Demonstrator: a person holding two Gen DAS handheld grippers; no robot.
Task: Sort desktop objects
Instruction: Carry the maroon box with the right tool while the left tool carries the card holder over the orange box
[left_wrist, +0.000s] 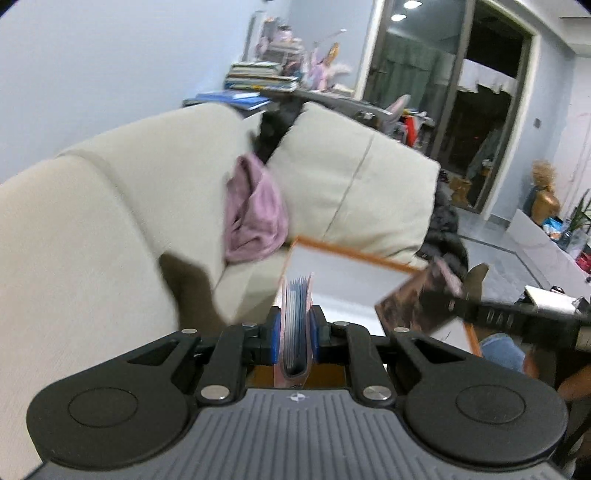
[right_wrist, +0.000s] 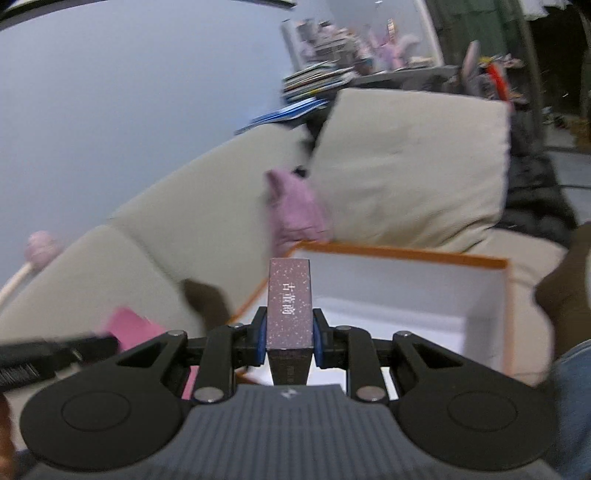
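My left gripper (left_wrist: 294, 325) is shut on a pink-covered booklet (left_wrist: 295, 314) with blue pages, held edge-up between the blue pads. My right gripper (right_wrist: 289, 332) is shut on a slim purple speckled box (right_wrist: 290, 302) with white characters on its top face. Both are raised in front of an open white box with an orange rim (right_wrist: 406, 254) that lies on the sofa seat. In the left wrist view the right gripper (left_wrist: 458, 295) comes in from the right with the dark speckled box (left_wrist: 417, 302), over the orange-rimmed box (left_wrist: 351, 254).
A cream sofa (left_wrist: 110, 221) fills the background, with a lilac cloth (left_wrist: 255, 210) tucked between its cushions. Stacked books (left_wrist: 258, 77) sit behind it. A pink sheet (right_wrist: 129, 325) and the other gripper show at lower left of the right wrist view. A person's jeans (left_wrist: 502, 350) appear at right.
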